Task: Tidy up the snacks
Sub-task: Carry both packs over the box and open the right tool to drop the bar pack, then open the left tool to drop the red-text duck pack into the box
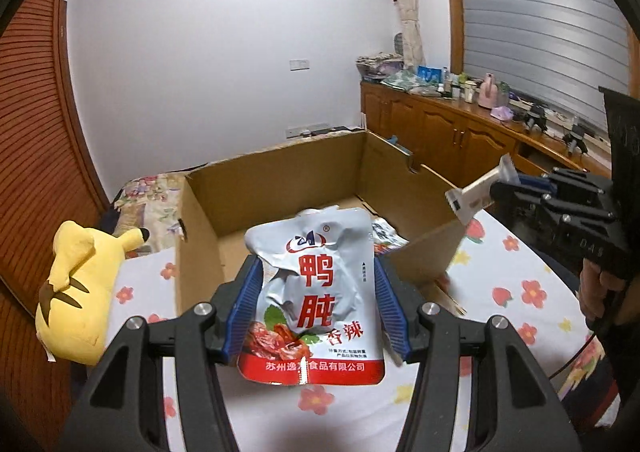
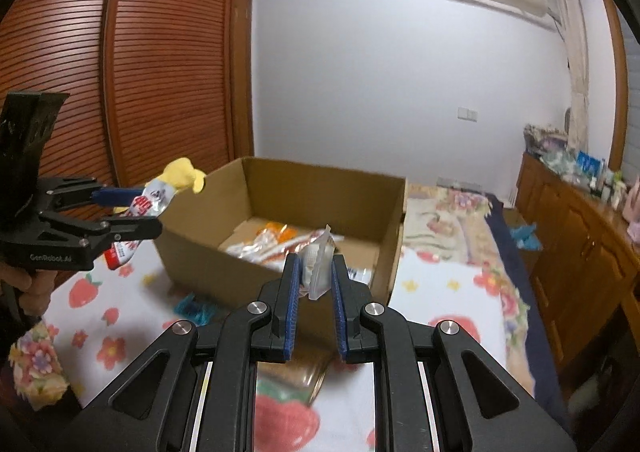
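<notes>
My left gripper (image 1: 316, 284) is shut on a silver and red snack pouch (image 1: 316, 292) with red Chinese lettering, held just in front of the open cardboard box (image 1: 280, 179). It also shows in the right wrist view (image 2: 132, 219), left of the box (image 2: 224, 272). My right gripper (image 2: 314, 268) is shut on a small clear and white snack packet (image 2: 318, 264), near the box's front wall. In the left wrist view it (image 1: 496, 187) holds the white packet (image 1: 476, 191) over the box's right corner. Several snack packets (image 2: 272, 244) lie inside the box.
The box stands on a bed with a floral sheet (image 1: 520, 292). A yellow plush toy (image 1: 76, 284) lies left of the box. A teal item (image 2: 196, 310) lies on the sheet before the box. Wooden cabinets (image 1: 440, 131) with clutter run along the right; a slatted wardrobe (image 2: 120, 71) is at left.
</notes>
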Motion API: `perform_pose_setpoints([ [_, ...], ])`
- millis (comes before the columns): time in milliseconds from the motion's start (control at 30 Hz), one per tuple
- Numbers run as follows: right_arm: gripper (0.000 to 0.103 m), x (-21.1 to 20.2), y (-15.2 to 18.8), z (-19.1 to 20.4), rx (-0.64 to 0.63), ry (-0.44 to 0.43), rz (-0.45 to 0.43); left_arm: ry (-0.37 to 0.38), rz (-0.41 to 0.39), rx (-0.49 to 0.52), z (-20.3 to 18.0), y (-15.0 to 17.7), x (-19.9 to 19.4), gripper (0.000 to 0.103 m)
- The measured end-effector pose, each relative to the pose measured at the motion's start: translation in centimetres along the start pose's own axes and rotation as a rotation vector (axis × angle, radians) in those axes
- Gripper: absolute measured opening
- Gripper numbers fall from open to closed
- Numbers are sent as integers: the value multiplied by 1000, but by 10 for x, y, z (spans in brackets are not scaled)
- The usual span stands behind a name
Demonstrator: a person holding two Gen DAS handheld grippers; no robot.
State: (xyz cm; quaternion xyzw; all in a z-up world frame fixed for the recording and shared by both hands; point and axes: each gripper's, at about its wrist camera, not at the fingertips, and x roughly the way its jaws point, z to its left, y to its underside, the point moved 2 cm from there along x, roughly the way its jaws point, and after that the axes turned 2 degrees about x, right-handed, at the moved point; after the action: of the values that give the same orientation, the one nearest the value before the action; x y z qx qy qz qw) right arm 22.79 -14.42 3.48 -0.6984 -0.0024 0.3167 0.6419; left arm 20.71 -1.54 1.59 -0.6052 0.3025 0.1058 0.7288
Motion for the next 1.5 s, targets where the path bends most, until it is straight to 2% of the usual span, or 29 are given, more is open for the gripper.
perform_pose_setpoints([
  [133,13,20,-13,-2,-16,-9,3,-15,-5,-12,11,-3,8,56],
  [433,14,72,-15,-11,-8,-3,110,-19,1,-45,26,-7,31,56],
  [533,21,77,-12,-14,0,-6,123,-15,7,-47,29,-10,38,56],
  [733,22,84,-8,-16,8,-11,143,-9,10,-40,30,-19,51,56],
  [933,23,83,-7,-17,18,-27,138,-9,29,-78,38,-29,76,57],
  [1200,27,76,-6,-11,-12,-23,146,-47,43,-58,35,-33,92,58],
  [1500,35,72,-3,-9,-7,-26,153,-16,68,-71,33,-30,99,59],
])
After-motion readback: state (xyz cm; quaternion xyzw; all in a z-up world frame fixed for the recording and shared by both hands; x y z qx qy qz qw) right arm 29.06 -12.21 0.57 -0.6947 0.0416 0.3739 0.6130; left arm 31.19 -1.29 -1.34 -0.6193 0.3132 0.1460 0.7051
